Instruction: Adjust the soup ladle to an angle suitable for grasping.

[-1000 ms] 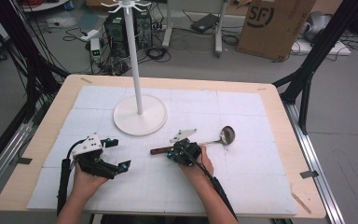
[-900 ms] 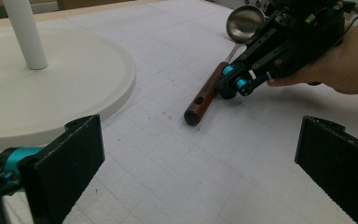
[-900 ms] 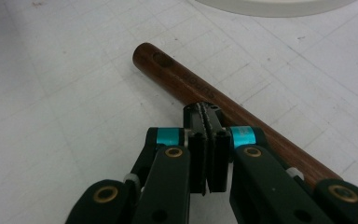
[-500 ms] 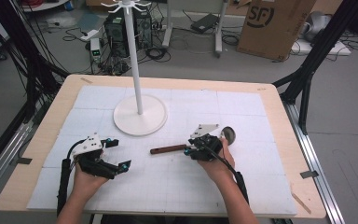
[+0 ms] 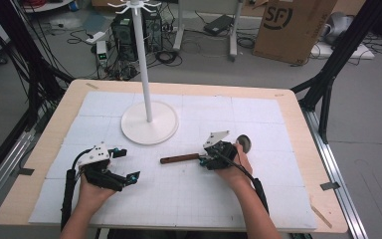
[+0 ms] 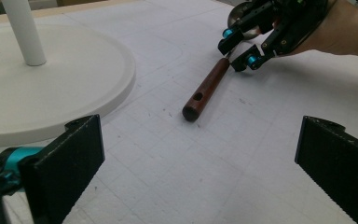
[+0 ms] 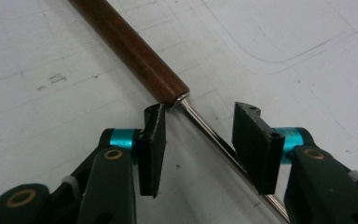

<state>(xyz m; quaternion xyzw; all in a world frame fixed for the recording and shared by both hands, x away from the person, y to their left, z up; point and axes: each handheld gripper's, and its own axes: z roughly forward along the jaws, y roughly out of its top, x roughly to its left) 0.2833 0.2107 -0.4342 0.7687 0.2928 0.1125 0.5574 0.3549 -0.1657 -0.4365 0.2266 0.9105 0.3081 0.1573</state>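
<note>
The ladle (image 5: 199, 157) lies flat on the white gridded mat (image 5: 179, 199) that covers the wooden tabletop (image 5: 298, 124), its brown wooden handle pointing left toward the middle and its round metal bowl (image 5: 243, 143) on the far side of the right hand (image 5: 231, 162), partly covered by it. The right tongs (image 7: 198, 140) straddle the thin metal shaft just beyond the end of the wooden grip; their jaws have just been opening, and in the right gripper view the shaft runs through the gap, close against one pad, with the other pad standing clear, so they are released rather than clamped. The left tongs (image 5: 122, 164) rest low over the mat near the front left, spread wide with nothing between them, well apart from the ladle. Behind both, a white stand (image 5: 149, 122) with a wide round base and a tall slim pole rises from the mat; its hooked top is cut by the upper edge of the high view. The only writing I can read is "SF" on a cardboard box (image 5: 293, 27) on the floor beyond the tabletop, and the box is cropped at the top. Cables, a power strip and dark equipment crowd the floor there, too small to make out. A small hole pierces the handle near its free end.
</note>
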